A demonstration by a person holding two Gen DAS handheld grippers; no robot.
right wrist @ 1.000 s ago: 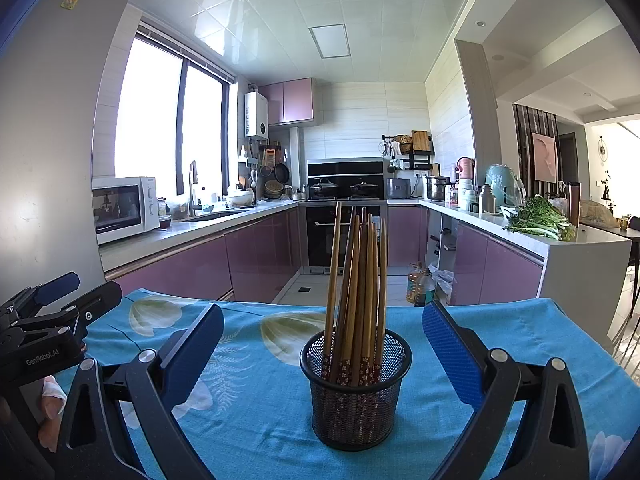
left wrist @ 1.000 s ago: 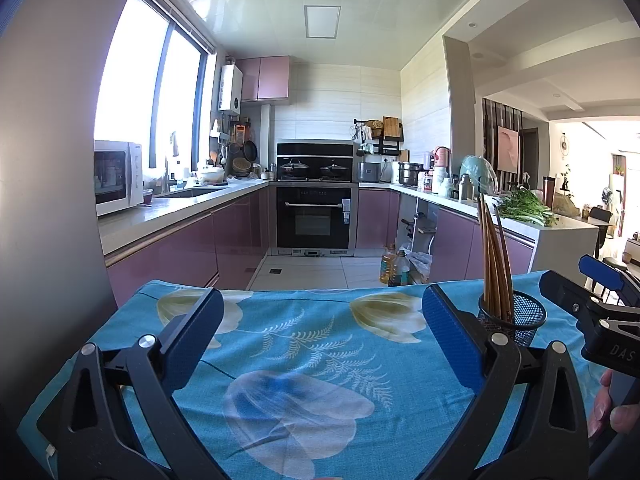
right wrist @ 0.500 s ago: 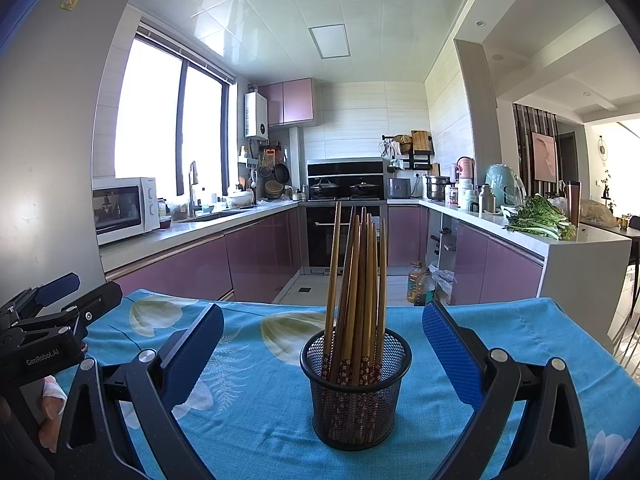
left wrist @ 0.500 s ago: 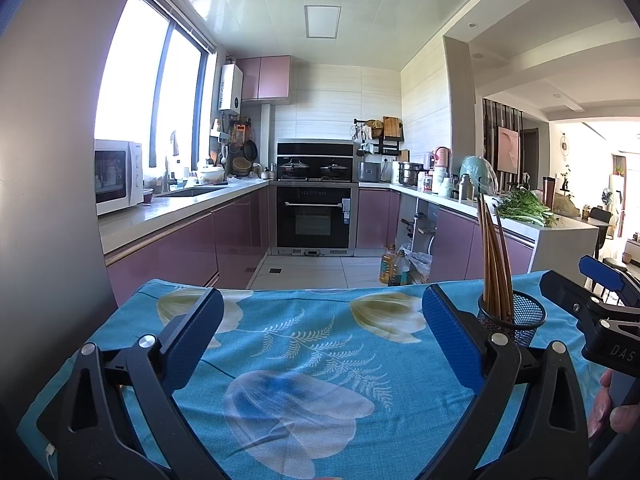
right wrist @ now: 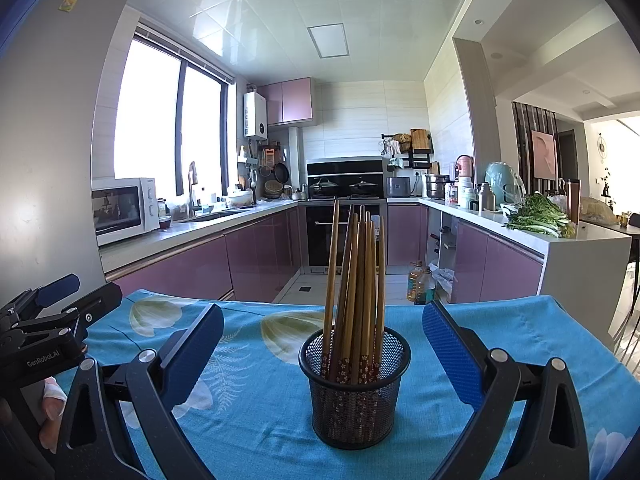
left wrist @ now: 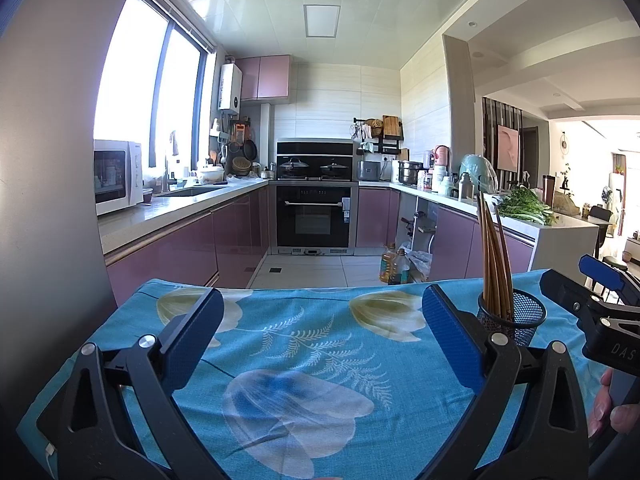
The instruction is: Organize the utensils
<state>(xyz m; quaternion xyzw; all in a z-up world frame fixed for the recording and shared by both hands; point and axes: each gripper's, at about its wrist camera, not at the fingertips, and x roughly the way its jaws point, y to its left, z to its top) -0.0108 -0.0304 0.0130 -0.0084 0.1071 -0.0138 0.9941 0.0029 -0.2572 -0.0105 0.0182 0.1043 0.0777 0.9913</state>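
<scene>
Black mesh utensil holder (right wrist: pixel 354 384) upright on the blue floral tablecloth (right wrist: pixel 256 412), packed with wooden chopsticks (right wrist: pixel 356 292) standing nearly vertical, tips fanned slightly. Right gripper (right wrist: pixel 322 350) spread wide, blue pads either side of the holder, touching nothing, holder at 12 o'clock from it. Left gripper (left wrist: pixel 320 334) likewise spread wide over bare cloth, empty; from it, holder at 2 o'clock, partly hidden behind its right finger (left wrist: pixel 452 336). Kitchen counters with a microwave (right wrist: pixel 122 208) beyond, at 10 o'clock.
</scene>
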